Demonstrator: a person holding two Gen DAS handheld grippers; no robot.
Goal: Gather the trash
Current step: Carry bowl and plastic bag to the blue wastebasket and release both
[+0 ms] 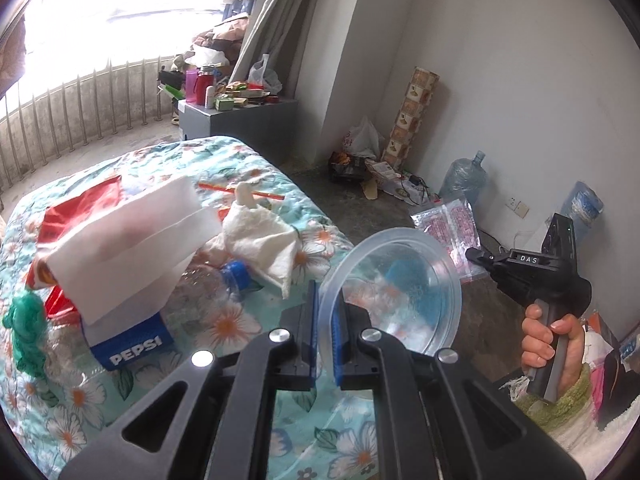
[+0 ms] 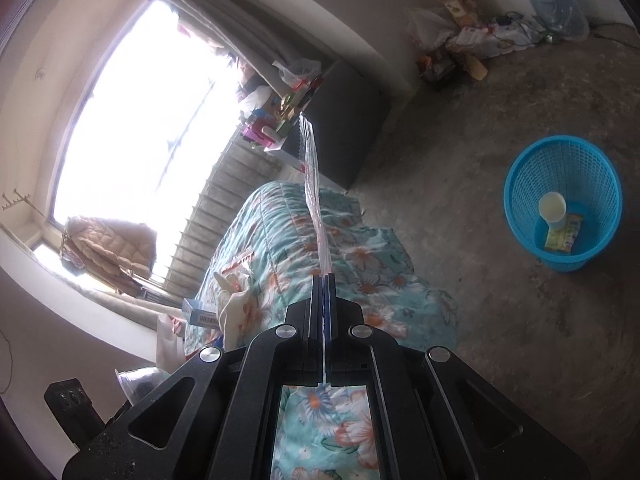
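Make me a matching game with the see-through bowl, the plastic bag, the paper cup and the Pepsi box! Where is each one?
Things:
1. clear bowl
2. plastic bag
3. paper cup
4. Pepsi box

Places:
A. lying on the flowery bed cover
B. inside the blue basket
C. pinched by its rim in the left gripper
D. pinched in the right gripper

Pairs: 1-C, 2-D, 3-B, 4-A
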